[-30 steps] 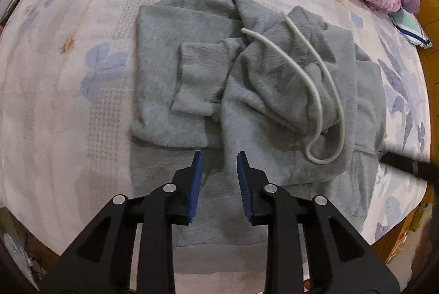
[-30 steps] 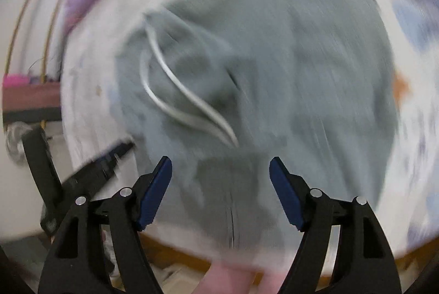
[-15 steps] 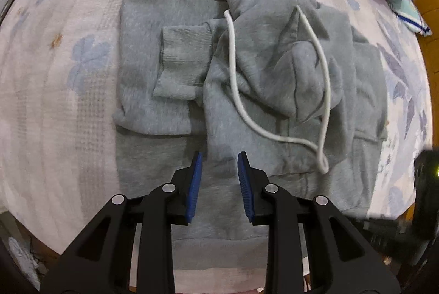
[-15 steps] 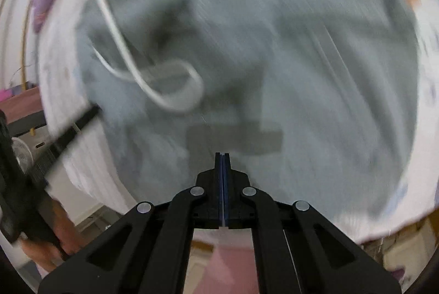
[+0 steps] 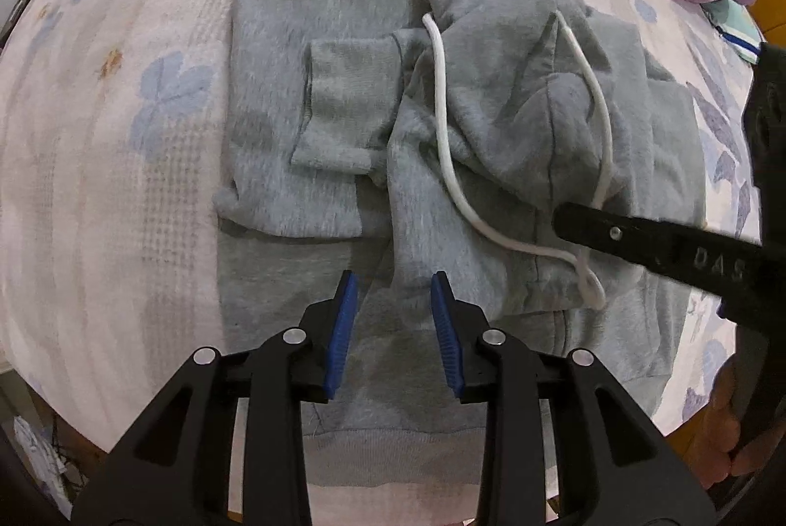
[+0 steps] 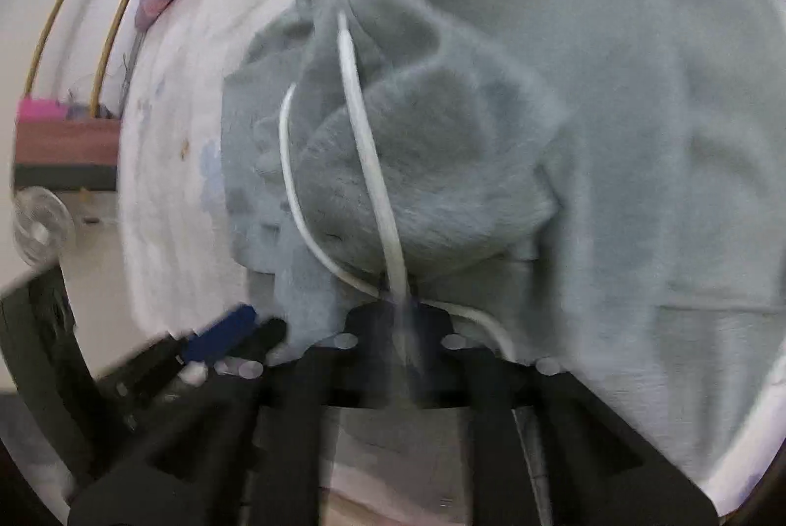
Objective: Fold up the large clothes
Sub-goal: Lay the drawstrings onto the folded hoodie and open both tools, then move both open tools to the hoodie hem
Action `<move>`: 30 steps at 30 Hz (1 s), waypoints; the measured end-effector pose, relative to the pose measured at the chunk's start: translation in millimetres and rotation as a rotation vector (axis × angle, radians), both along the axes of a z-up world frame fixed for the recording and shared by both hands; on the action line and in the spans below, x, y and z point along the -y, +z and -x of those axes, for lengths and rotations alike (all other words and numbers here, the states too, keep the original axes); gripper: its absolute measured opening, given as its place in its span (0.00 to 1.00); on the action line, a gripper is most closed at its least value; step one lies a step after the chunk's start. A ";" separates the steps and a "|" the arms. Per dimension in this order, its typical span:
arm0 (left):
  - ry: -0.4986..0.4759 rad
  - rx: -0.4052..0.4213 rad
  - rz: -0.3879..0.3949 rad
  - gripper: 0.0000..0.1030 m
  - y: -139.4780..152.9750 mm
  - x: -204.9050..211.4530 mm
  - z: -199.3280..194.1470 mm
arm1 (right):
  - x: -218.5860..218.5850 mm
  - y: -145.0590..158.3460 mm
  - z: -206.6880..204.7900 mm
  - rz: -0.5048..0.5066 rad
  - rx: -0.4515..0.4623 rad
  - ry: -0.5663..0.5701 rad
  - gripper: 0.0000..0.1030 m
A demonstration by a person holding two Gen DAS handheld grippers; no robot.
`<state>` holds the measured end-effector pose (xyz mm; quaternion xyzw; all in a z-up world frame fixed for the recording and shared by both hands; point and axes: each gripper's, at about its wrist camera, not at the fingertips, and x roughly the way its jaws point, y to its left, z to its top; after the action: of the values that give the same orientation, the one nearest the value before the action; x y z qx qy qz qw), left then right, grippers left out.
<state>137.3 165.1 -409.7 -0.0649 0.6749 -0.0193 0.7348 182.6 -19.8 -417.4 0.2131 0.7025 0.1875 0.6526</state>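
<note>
Left hand-held gripper [image 5: 391, 288]: jaws narrowly parted, just opening, empty, over grey hoodie [image 5: 314, 49] on bed [image 5: 98, 207]. Right hand-held gripper [image 6: 403, 310]: blurred, jaws closed at white drawstring [image 6: 363, 133]; grip unclear.

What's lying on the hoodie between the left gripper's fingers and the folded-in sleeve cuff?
Only bare grey hoodie fabric between left gripper and sleeve cuff, per the left wrist view; the white drawstring runs off to the side.

The left claw [image 5: 390, 305], at the bottom centre of its view, has black angular arms, silver round screws and ribbed blue pads [image 5: 344, 329]. The right claw [image 5: 565, 219], entering from the right edge, is black with one silver screw and pale letters "DAS".
</note>
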 end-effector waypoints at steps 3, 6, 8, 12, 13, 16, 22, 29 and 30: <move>0.003 -0.002 0.009 0.31 5.1 -0.7 2.4 | 31.4 14.2 30.8 -0.009 -0.033 -0.134 0.04; -0.009 -0.003 0.012 0.31 7.9 -0.8 4.1 | 74.4 6.3 83.3 0.075 -0.157 -0.263 0.04; -0.016 -0.014 0.003 0.31 5.9 -1.8 5.0 | 86.8 -12.0 115.6 0.104 -0.304 -0.270 0.08; -0.014 -0.020 -0.009 0.31 7.1 -4.1 5.8 | 111.3 -21.6 152.6 0.163 -0.459 -0.321 0.51; -0.012 -0.013 -0.006 0.32 8.9 -4.5 5.3 | 115.0 -13.6 151.9 0.162 -0.433 -0.328 0.72; -0.004 -0.004 -0.003 0.39 11.6 -6.3 3.6 | 120.6 9.8 137.3 0.193 -0.344 -0.257 0.81; 0.003 -0.012 -0.024 0.39 10.3 -9.4 4.1 | 147.2 29.8 105.7 0.253 -0.220 -0.223 0.81; 0.021 -0.004 -0.048 0.40 16.3 -19.1 -2.7 | 184.5 42.2 63.0 0.282 -0.169 -0.254 0.81; 0.028 0.003 -0.048 0.41 17.6 -20.5 -3.8 | 178.9 36.7 63.2 0.279 -0.205 -0.164 0.81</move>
<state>141.0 185.6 -392.1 -0.0564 0.6732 0.0070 0.7373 119.4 -198.6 -380.6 0.1952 0.7647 0.0118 0.6140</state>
